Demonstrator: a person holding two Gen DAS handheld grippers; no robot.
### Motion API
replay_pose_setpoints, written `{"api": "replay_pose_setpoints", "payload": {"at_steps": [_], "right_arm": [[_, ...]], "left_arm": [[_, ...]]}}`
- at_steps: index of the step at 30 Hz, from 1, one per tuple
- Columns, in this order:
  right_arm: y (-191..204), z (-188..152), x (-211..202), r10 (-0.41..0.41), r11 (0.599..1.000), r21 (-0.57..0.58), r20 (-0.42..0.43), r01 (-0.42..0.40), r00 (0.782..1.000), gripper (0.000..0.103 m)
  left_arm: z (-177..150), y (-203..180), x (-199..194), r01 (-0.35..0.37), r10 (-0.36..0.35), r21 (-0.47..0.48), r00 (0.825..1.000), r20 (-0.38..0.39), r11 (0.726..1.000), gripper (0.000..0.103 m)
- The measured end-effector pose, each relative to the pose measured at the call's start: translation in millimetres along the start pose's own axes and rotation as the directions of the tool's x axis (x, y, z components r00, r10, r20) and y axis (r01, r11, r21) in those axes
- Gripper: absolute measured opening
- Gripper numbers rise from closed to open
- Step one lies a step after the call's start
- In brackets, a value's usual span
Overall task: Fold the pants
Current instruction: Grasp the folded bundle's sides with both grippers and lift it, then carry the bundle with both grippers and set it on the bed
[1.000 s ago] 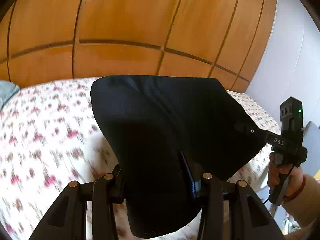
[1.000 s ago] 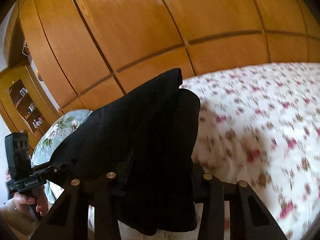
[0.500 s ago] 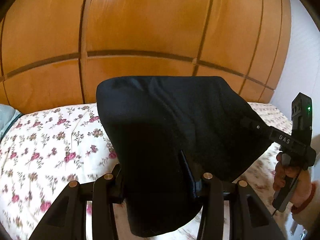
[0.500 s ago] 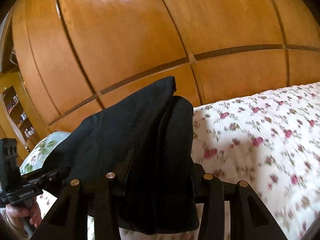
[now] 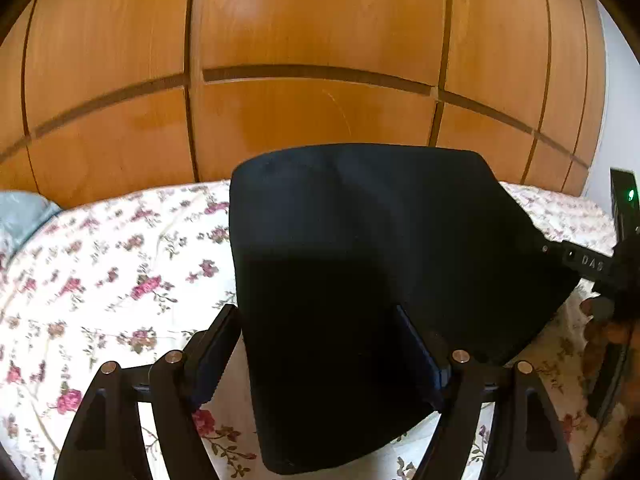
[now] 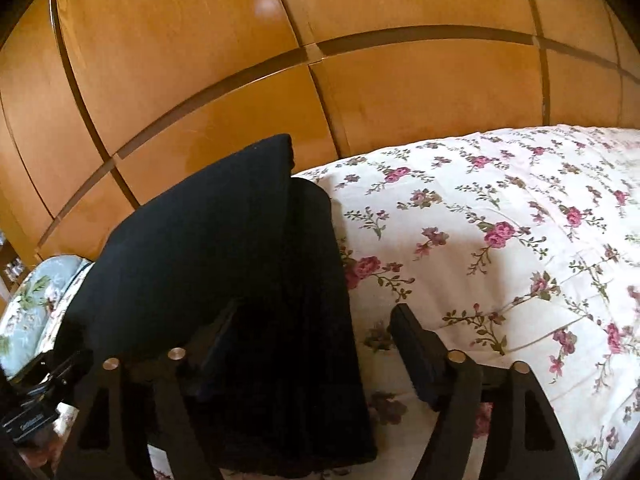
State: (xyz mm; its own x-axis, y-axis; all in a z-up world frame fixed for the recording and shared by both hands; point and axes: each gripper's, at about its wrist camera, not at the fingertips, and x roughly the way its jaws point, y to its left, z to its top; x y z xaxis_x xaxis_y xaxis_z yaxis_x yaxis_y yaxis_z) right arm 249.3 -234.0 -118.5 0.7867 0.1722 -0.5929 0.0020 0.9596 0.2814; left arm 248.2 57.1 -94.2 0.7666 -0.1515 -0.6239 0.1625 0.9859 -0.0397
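Observation:
The folded black pants [image 5: 360,264] hang over the floral bedspread [image 5: 100,280]. In the left wrist view my left gripper [image 5: 320,344] stands open, with the fold lying between its spread fingers. In the right wrist view my right gripper [image 6: 308,340] is open too; the pants [image 6: 224,264] drape over its left finger, and its right finger [image 6: 416,348] stands bare over the bedspread [image 6: 500,264]. The right gripper's body [image 5: 592,264] shows at the pants' right edge in the left wrist view. The left gripper's body [image 6: 36,412] shows low on the left in the right wrist view.
A wooden panelled wardrobe [image 5: 320,60] rises behind the bed. A pale blue floral pillow [image 6: 28,304] lies at the bed's left end, also seen in the left wrist view [image 5: 20,216]. A white wall [image 5: 616,120] is at the far right.
Both grippers have opened; their fingers now stand apart and the right one's right finger is free of the cloth. Both views have dropped lower toward the bed.

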Motion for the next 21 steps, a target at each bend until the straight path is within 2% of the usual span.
{"api": "replay_pose_setpoints", "payload": {"at_steps": [4,7,10,13,14,16,17,21], "right_arm": [[8,-2,-5,-0.061,0.997,-0.040,0.028,0.063,0.998,0.080],[17,-5,-14,-0.116,0.990,-0.080,0.050,0.120,0.992,0.080],[25,-12,-24,-0.144,0.983,-0.109,0.032,0.147,0.989,0.080],[29,-23,-39,-0.136,0.985,-0.101,0.015,0.137,0.991,0.080],[31,-27,-44,-0.127,0.987,-0.095,0.004,0.127,0.992,0.080],[32,-39,-57,-0.108,0.991,-0.077,-0.012,0.107,0.994,0.080],[32,-46,-64,-0.099,0.993,-0.068,-0.021,0.098,0.995,0.080],[38,-77,-85,-0.089,0.994,-0.067,-0.060,0.085,0.994,0.080]], "left_arm": [[-6,-10,-7,-0.046,0.046,0.015,0.999,0.010,0.999,0.080],[-13,-10,-16,-0.051,0.051,-0.004,0.999,0.000,0.999,0.080],[-25,-8,-25,-0.043,0.042,-0.030,0.999,-0.034,0.999,0.080],[-36,-9,-30,-0.035,0.031,-0.049,0.996,-0.080,0.998,0.080],[-41,-11,-29,-0.043,0.037,-0.045,0.992,-0.117,0.998,0.080],[-54,-17,-30,-0.056,0.051,-0.028,0.984,-0.173,0.998,0.074],[-59,-19,-33,-0.057,0.052,-0.019,0.982,-0.182,0.998,0.070],[-76,-28,-58,-0.080,0.078,-0.008,0.985,-0.157,0.997,0.070]]}}
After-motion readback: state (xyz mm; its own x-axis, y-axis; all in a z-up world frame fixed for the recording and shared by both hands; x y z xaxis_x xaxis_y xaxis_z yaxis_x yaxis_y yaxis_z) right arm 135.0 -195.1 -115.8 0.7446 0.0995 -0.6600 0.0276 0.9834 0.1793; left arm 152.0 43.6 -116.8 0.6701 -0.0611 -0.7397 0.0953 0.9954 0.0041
